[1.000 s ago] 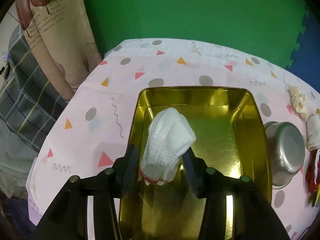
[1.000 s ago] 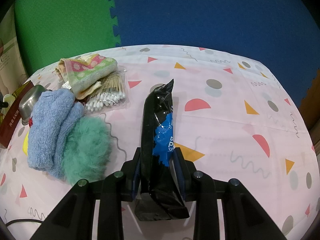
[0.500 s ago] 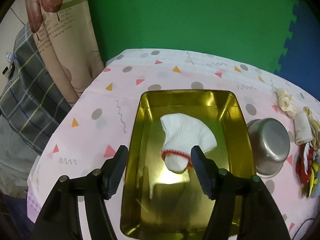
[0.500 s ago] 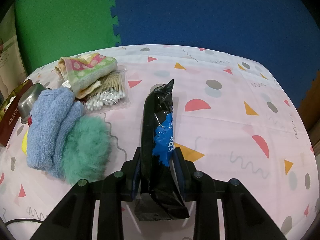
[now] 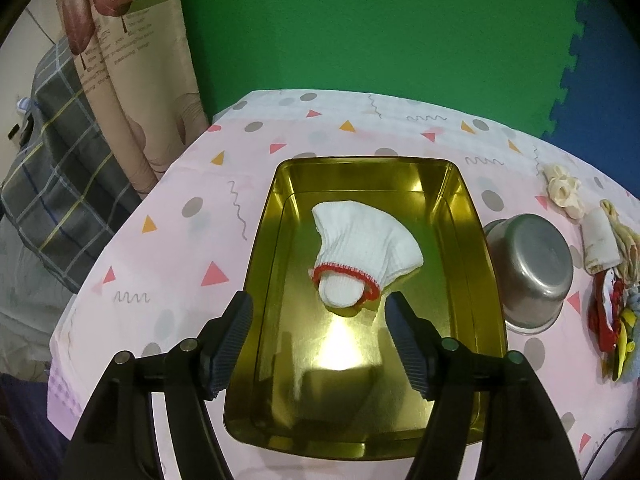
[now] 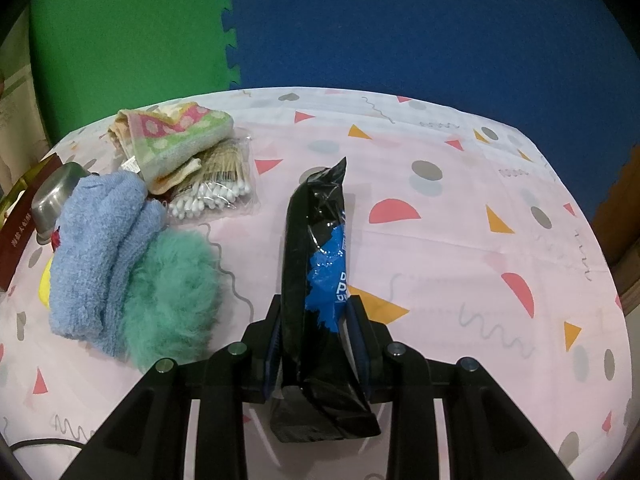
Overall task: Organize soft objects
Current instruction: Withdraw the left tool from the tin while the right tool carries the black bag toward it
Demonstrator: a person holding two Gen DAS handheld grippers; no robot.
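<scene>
A white rolled sock with a red cuff (image 5: pixel 362 252) lies inside the gold metal tray (image 5: pixel 480 280) in the left wrist view. My left gripper (image 5: pixel 320 340) is open and empty, raised above the near end of the tray. My right gripper (image 6: pixel 316 336) is shut on a black and blue plastic packet (image 6: pixel 316 264) held above the pink tablecloth. A blue fluffy towel (image 6: pixel 96 252), a green furry item (image 6: pixel 176 288) and a folded patterned cloth (image 6: pixel 176 136) lie left of the right gripper.
A steel bowl (image 5: pixel 528 268) stands upside down right of the tray, with small cloths (image 5: pixel 600 240) and red items (image 5: pixel 608 312) beyond it. A bag of cotton swabs (image 6: pixel 216 188) lies by the patterned cloth. A curtain (image 5: pixel 120 80) hangs at the table's left edge.
My left gripper opened and let go of the white sock, which now lies in the tray, and it drew back and up. My right gripper has stayed still with the packet.
</scene>
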